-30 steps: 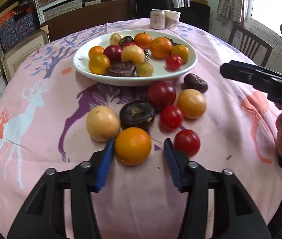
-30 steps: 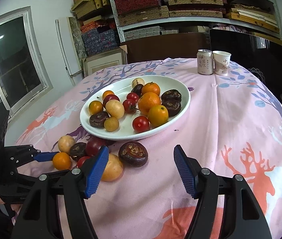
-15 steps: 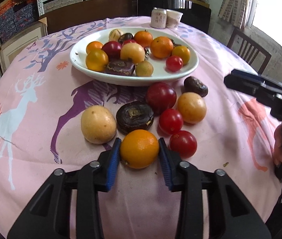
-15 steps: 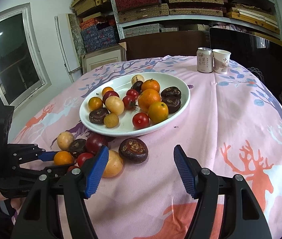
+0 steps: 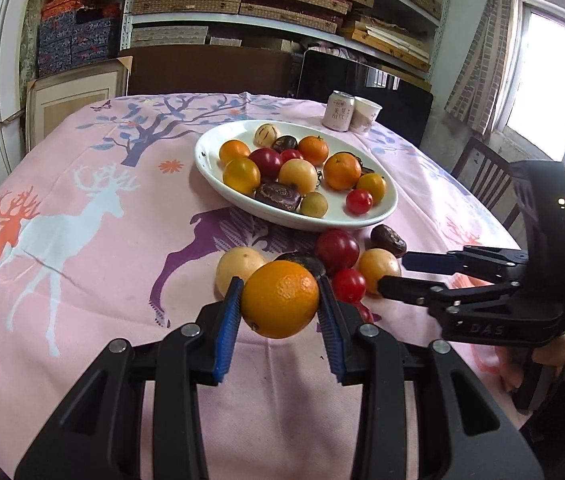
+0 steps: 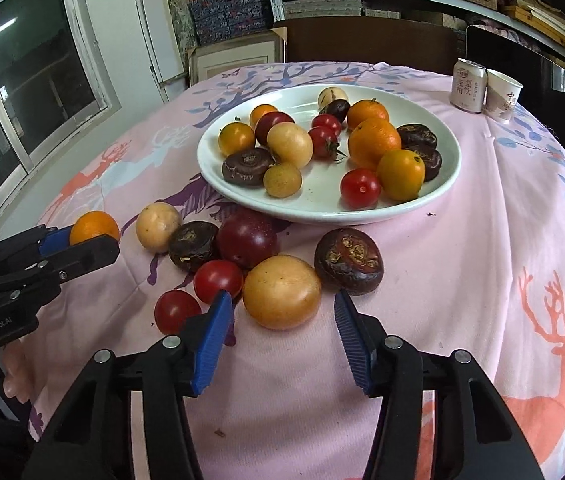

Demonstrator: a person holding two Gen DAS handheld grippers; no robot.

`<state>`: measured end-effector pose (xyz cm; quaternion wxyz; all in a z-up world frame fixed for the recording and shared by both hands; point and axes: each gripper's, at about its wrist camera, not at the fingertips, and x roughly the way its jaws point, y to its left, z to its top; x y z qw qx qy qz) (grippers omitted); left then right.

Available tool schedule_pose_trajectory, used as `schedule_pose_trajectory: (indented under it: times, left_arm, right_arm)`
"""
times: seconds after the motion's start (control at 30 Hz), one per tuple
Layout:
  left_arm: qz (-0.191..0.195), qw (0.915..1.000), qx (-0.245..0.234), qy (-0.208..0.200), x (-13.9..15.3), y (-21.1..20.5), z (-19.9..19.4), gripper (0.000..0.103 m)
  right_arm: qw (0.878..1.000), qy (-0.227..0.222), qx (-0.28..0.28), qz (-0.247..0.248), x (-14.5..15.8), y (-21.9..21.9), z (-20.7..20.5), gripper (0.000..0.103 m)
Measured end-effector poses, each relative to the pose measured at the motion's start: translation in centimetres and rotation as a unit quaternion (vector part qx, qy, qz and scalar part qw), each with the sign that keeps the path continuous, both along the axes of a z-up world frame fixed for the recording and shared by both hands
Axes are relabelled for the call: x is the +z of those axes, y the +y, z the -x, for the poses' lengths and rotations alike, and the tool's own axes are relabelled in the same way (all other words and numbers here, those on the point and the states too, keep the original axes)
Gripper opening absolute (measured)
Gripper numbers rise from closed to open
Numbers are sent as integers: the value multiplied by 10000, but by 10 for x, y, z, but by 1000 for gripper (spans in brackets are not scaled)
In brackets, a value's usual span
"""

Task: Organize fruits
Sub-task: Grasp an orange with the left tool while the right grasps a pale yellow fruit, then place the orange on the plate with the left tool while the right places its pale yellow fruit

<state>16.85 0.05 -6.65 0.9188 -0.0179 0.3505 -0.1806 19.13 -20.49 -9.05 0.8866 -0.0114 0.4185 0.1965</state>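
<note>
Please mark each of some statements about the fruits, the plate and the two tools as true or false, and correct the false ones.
1. The left tool grips a round orange fruit. True.
2. The white oval plate is empty. False: it holds many fruits.
3. A round yellow-tan fruit lies between the fingers of the right tool, whose jaws are closing. True.
4. The silver drink can stands on the plate. False: it stands on the pink deer-print tablecloth, beside a white paper cup.
5. All fruits are already on the plate. False: several lie on the tablecloth.
</note>
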Motion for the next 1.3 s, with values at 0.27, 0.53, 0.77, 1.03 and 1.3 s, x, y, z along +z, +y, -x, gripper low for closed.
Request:
schedule_pose_trajectory:
  times: [0.27,0.53,0.77,1.03,1.3]
  left_arm:
    - [63,10000,-24,62,-3,2,-1,36]
    - [117,9999,4,17,-1,3,1,36]
    - [195,9998,-73,-20,7,5,3,36]
    - [130,9996,-150,-176,44,-7,-39,36]
    - [30,9999,-60,-121,58,-48,-143,36]
  right_arm:
    - [9997,241,-16,-96,-7,7,-14,54]
    - [9990,-181,-56,-394,10,-6,7,43]
    - [9963,-414,-301,-687,24,-47,28,44]
    - [9911,-916,-524,-807,69,-75,1,44]
    - [9825,-1439,-720,-939,95,-61,-84,44]
